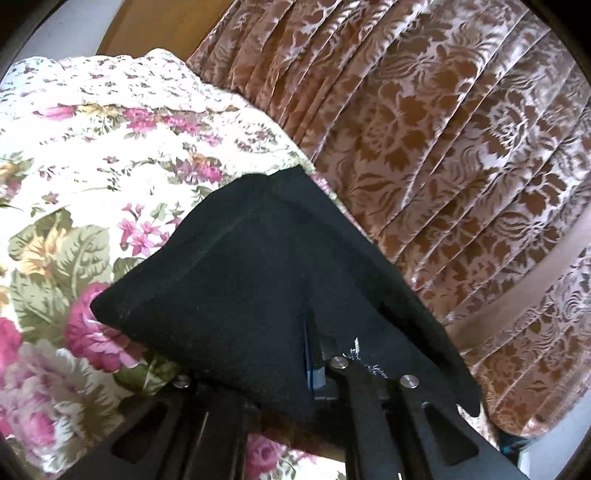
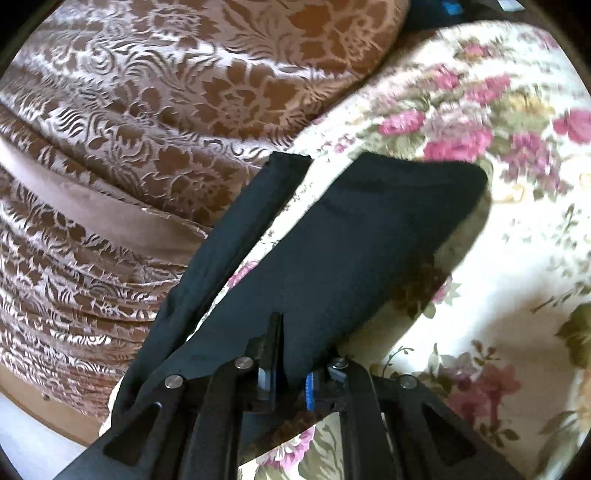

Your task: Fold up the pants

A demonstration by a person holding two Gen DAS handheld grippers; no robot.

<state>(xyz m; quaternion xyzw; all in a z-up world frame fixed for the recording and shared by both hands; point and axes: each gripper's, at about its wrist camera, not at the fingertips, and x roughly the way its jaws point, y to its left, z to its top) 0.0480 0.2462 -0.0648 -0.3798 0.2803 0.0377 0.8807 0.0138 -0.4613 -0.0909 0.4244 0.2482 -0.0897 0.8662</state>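
The black pants (image 1: pixel 236 266) hang draped over my left gripper (image 1: pixel 308 326), lifted off the floral bed cover (image 1: pixel 92 166). The cloth hides most of the fingers; only a thin slit shows the jaws pressed together on the fabric. In the right wrist view the pants (image 2: pixel 354 236) stretch up and to the right from my right gripper (image 2: pixel 275 325), whose fingers are shut on a fold of the cloth. A narrow strip of the pants (image 2: pixel 221 258) hangs along the left side of that gripper.
A brown velvet drape with a pale flower pattern (image 1: pixel 443 147) falls in pleats beside the bed, on the right in the left wrist view and as the drape (image 2: pixel 147 110) on the left in the right wrist view. A wooden panel (image 1: pixel 147 26) shows behind the bed cover (image 2: pixel 498 258).
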